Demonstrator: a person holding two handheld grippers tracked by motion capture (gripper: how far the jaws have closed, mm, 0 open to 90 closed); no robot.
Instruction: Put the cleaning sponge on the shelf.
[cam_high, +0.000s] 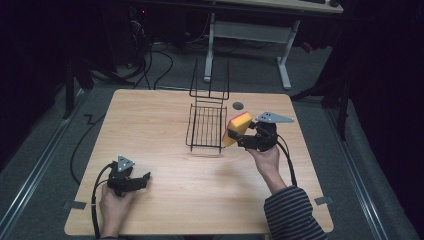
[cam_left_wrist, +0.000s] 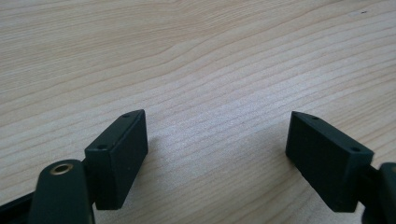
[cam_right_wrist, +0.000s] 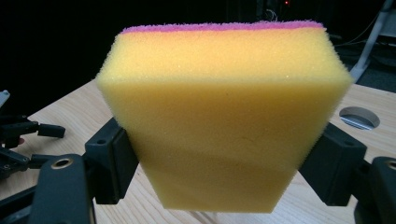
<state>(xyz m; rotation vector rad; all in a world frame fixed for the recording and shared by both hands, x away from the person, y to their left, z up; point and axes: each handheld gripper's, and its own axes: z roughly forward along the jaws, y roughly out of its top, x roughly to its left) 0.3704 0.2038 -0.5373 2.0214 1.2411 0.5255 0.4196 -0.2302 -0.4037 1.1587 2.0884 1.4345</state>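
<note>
A yellow sponge (cam_high: 237, 129) with a pink scouring layer is held off the table at the right edge of a black wire rack (cam_high: 206, 127). My right gripper (cam_high: 241, 136) is shut on the sponge, squeezing it from both sides. In the right gripper view the sponge (cam_right_wrist: 224, 112) stands between the two jaws with its pink layer on top. My left gripper (cam_high: 144, 178) rests low at the table's near left, open with nothing between its jaws. The left gripper (cam_left_wrist: 217, 154) hovers just over bare wood.
The wooden table (cam_high: 150, 125) has a round cable hole (cam_high: 238, 105) behind the rack. The rack has a tall upright wire back (cam_high: 210, 80) at its far end. A white desk frame (cam_high: 250, 35) stands on the floor beyond the table.
</note>
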